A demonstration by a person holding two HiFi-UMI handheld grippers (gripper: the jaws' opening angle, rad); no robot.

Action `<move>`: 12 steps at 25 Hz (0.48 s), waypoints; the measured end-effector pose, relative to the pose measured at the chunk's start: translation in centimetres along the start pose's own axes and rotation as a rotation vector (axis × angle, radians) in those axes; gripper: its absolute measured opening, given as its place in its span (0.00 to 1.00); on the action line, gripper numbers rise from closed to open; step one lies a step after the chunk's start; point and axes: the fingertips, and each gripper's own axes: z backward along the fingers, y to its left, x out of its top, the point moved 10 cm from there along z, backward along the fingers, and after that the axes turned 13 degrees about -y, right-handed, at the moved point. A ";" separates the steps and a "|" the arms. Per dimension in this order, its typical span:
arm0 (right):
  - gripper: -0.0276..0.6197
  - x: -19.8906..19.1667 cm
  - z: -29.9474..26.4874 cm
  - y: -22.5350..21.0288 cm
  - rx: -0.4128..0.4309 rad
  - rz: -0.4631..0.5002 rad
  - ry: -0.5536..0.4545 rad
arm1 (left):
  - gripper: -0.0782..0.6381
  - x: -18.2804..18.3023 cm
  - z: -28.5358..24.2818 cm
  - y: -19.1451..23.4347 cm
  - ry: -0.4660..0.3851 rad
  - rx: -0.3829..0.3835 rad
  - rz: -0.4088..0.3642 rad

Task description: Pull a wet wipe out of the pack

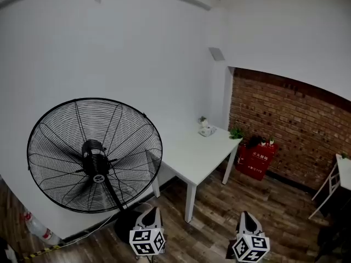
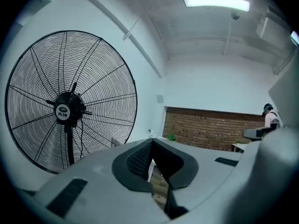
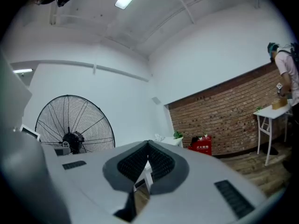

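Note:
The wet wipe pack [image 1: 207, 129] is a small pale lump at the far end of a white table [image 1: 192, 158], against the wall. It is too far off to show detail. In the head view both grippers sit at the bottom edge, well short of the table: the left gripper [image 1: 152, 211] by the fan's base, the right gripper [image 1: 246, 217] over the wooden floor. In the left gripper view the left gripper [image 2: 152, 141] has its jaws closed tip to tip with nothing between them. The right gripper [image 3: 148, 143] is shut and empty too. The pack [image 3: 160, 137] appears tiny beyond its jaws.
A big black pedestal fan [image 1: 94, 153] stands left of the table, close to the left gripper. A red box [image 1: 256, 159] and small plants [image 1: 237, 131] sit by the brick wall [image 1: 290, 130]. A second white table [image 3: 273, 111] with a person [image 3: 286, 64] stands at far right.

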 end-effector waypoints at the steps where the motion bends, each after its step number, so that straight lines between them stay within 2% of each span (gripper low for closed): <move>1: 0.04 -0.2 0.2 0.1 0.001 -0.001 0.007 | 0.11 -0.1 0.2 0.0 0.001 -0.001 -0.003; 7: 0.04 -1.0 1.3 0.8 0.011 0.024 0.041 | 0.11 -0.7 1.1 0.1 0.009 0.010 -0.001; 12: 0.09 -1.2 1.5 1.1 -0.010 0.011 0.041 | 0.11 -1.0 0.9 0.7 0.032 0.007 0.006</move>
